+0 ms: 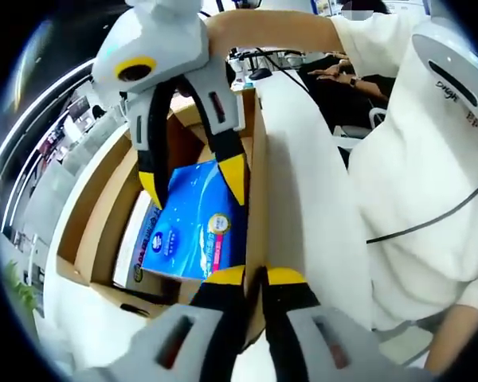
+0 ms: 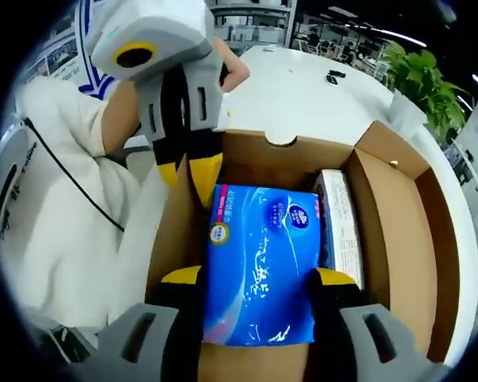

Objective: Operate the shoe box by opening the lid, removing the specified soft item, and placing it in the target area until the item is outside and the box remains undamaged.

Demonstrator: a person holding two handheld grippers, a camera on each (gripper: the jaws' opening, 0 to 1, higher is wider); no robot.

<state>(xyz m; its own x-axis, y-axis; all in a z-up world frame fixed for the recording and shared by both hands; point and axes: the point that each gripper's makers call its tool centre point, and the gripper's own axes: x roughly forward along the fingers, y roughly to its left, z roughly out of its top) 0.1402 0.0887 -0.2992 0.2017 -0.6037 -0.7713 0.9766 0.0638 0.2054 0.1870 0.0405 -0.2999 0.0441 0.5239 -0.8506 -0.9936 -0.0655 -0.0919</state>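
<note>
We see the cardboard shoe box [image 2: 398, 231] standing open on a white surface [image 2: 311, 95], its flaps spread outward. Inside it lies a blue soft pack [image 2: 259, 270] of tissues with white printing, and just beside the pack, toward the far wall of the box in the right gripper view, a paler flat package [image 2: 340, 227] lies along it.

In the right gripper view, the right gripper [image 2: 259, 277] has its yellow-tipped jaws set apart, one on each long side of the blue soft pack, pressed against it, so we read it as gripping the pack. In the left gripper view that same gripper [image 1: 193, 177] reaches down into the shoe box [image 1: 103, 215] from above, its jaws straddling the blue soft pack [image 1: 187, 231], which is still within the box walls.

The left gripper [image 1: 255, 276] has its two jaws drawn together with the upright wall of the box pinched between them. In the right gripper view it [image 2: 187, 171] sits at the near-left wall of the box, jaws closed on the cardboard edge.

A person in a white top [image 1: 414, 199] stands just beside the box, and a green plant [image 2: 422, 79] stands at the far end of the surface.
</note>
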